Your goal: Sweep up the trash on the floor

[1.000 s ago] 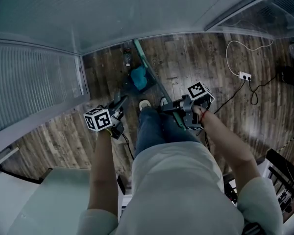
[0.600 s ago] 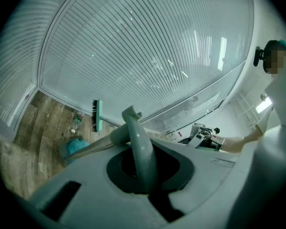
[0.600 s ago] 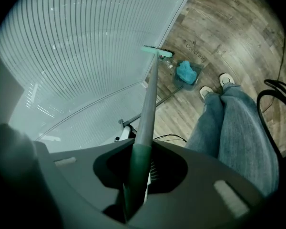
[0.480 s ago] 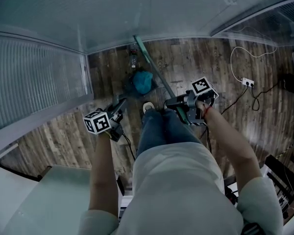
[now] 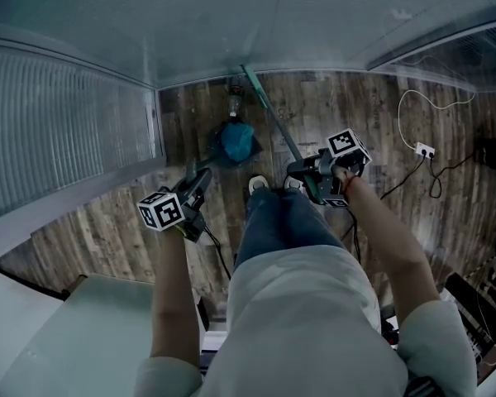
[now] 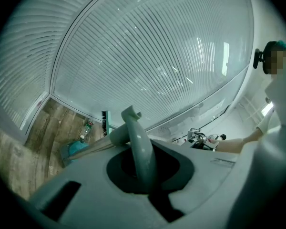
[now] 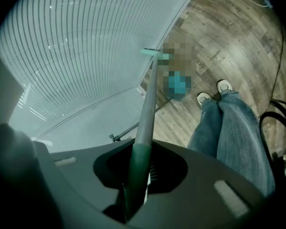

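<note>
— Left tongs (image 5: 204,174): what have they got?
— They're closed tight on the dustpan's grey handle (image 6: 136,149), and its hooked top pokes up past the jaws. The shaft slopes down to the teal dustpan (image 5: 236,141), which sits on the wood floor (image 5: 339,106) ahead of the person's shoes (image 5: 257,184).
— And the right tongs (image 5: 296,170)?
— Clamped on the broom (image 5: 273,114), at the green grip (the pale pole starts just above it). The pole slants away to the broom head, down at the foot of the ribbed wall (image 5: 231,23).
— Where is the trash?
— One bottle (image 5: 234,100) lies on the floor close to the wall. It is between the broom head and the dustpan, near both. Whether the head touches it I can't tell.
— Anything else down there?
— A white cable (image 5: 409,110) loops across the boards far to the right, well apart from the dustpan.
</note>
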